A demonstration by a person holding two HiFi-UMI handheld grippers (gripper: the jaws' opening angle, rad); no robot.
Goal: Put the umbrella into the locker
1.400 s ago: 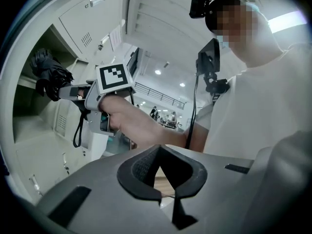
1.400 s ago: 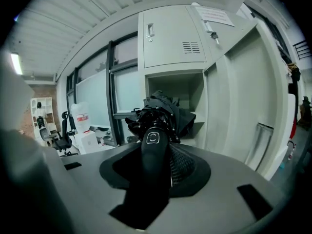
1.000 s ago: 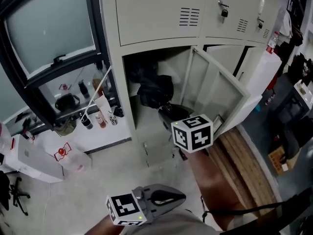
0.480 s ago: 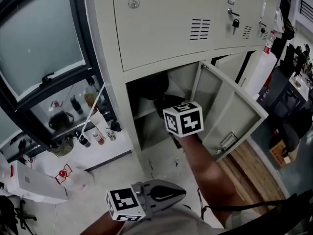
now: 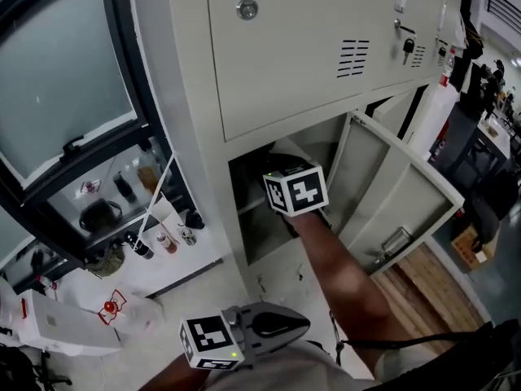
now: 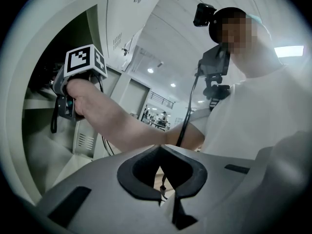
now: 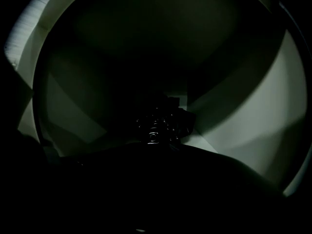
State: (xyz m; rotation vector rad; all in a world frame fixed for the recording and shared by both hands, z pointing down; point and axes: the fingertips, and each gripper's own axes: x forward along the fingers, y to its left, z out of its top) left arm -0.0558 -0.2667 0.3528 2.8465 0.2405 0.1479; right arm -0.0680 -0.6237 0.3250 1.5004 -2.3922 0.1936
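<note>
Far left of the tall beige metal locker there's a dark-framed window. Below it, a row of small bottles stands on a white ledge against the locker's left side.

Low down in front of the locker is the left gripper, held close to the person's body. Its grey jaws are pressed together and its black pads meet at the tip with nothing between them, so that one is idle.

Now the locker's open lower compartment, and here's the action. The person's bare forearm stretches up and in from in front of the locker. The black-and-white marker cube sits right at the compartment's mouth.

The right gripper itself is inside the locker. Its own view is very dim, with pale locker walls all round. The dark folded umbrella sticks out just past the jaw tips, a small shiny ring glinting on it. The jaws read as one dark mass closed on the umbrella's near end. So the umbrella is inside the lower compartment, up in the gripper's hold. I can't tell in that gloom whether it touches the shelf.

Right of the compartment, the locker's beige door hangs wide open. Beyond it a strip of wooden planks runs along the locker's foot. On the locker's upper right doors, a key dangles in a lock.
</note>
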